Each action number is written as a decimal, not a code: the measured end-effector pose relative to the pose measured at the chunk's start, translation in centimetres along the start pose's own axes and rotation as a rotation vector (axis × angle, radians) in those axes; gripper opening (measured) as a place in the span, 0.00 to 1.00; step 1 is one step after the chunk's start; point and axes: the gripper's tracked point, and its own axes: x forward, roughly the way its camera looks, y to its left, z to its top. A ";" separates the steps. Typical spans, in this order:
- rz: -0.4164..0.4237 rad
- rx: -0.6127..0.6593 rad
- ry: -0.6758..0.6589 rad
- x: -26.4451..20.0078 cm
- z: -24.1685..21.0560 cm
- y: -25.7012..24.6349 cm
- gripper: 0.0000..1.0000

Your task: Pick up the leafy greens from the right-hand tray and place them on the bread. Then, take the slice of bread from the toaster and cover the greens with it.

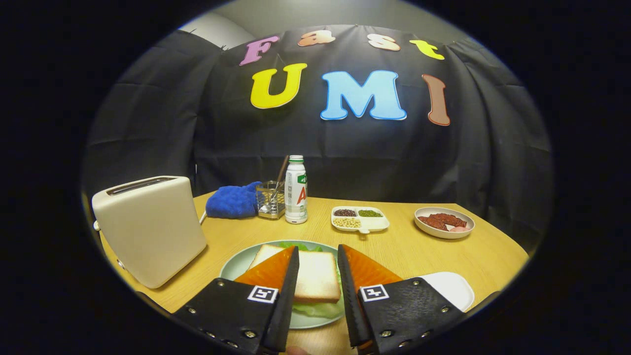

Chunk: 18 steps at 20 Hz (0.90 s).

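Gripper view: bread slice (pixel 318 276) covers lettuce (pixel 315 309) on plate (pixel 236 264), sandwich closed; hand-held gripper (pixel 318 256) open, empty above; toaster (pixel 148 229) at 10 o'clock.

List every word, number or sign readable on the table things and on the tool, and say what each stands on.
Bottle: printed label, too small and blurred to read.
Tool: no words; a square black-and-white coded marker on each finger. The tool is open, its fingers either side of the bread on the plate.
Toaster: no writing to be seen.
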 end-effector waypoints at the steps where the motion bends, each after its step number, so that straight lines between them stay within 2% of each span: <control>1: 0.002 0.011 -0.028 -0.5 0.7 -0.5 0.46; 4: -0.007 0.054 -0.073 -1.9 1.6 -3.4 0.46; 9: -0.029 0.078 -0.030 -4.1 1.6 -11.1 0.46; 11: -0.023 0.109 -0.026 -5.3 2.1 -15.2 0.46; 14: -0.084 0.141 -0.050 -6.9 3.2 -23.1 0.46; 18: -0.128 0.028 -0.150 -9.1 4.4 -33.2 0.46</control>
